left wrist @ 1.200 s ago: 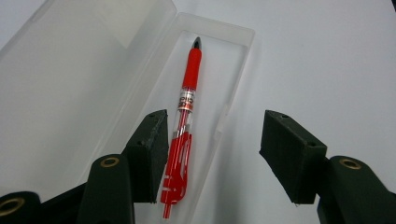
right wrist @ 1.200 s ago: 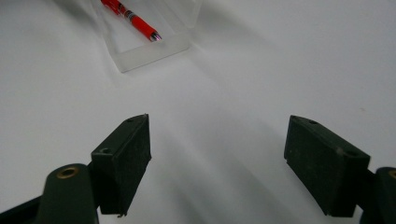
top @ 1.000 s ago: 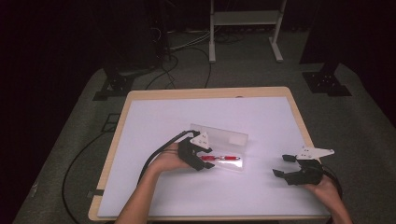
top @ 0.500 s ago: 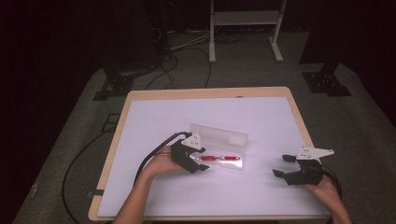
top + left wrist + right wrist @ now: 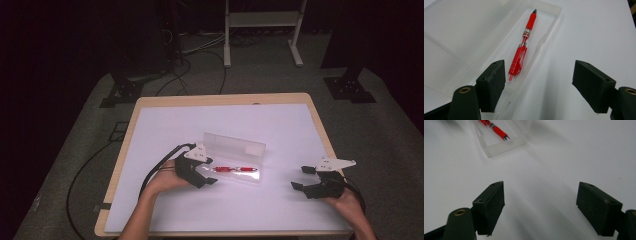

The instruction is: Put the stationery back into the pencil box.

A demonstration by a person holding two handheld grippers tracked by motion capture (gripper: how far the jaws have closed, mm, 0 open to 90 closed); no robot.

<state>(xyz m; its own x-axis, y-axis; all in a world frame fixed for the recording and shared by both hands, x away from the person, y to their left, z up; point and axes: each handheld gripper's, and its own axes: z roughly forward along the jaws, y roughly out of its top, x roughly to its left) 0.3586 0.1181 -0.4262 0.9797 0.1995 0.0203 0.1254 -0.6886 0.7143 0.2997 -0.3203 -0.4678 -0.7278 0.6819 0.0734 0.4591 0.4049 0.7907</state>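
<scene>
A red pen [image 5: 235, 169] [image 5: 522, 46] [image 5: 495, 129] lies inside a clear plastic case [image 5: 239, 174] [image 5: 549, 22] [image 5: 504, 146] whose lid [image 5: 234, 144] [image 5: 456, 35] stands open behind it. My left gripper [image 5: 207, 175] [image 5: 539, 85] sits at the case's left end, open, with nothing between its jaws; its left jaw reaches over the case's rim near the pen's clip end. My right gripper [image 5: 298, 178] [image 5: 540, 207] rests open over bare table to the right of the case, pointing towards it.
The white table top [image 5: 225, 125] has a wooden rim. Black cables [image 5: 150, 175] trail from the left gripper off the table's left side. A metal stand [image 5: 260, 30] and floor cables lie beyond the far edge.
The left gripper has drawn back to the left, off the pen, which stays in the case. The right gripper has not moved.
</scene>
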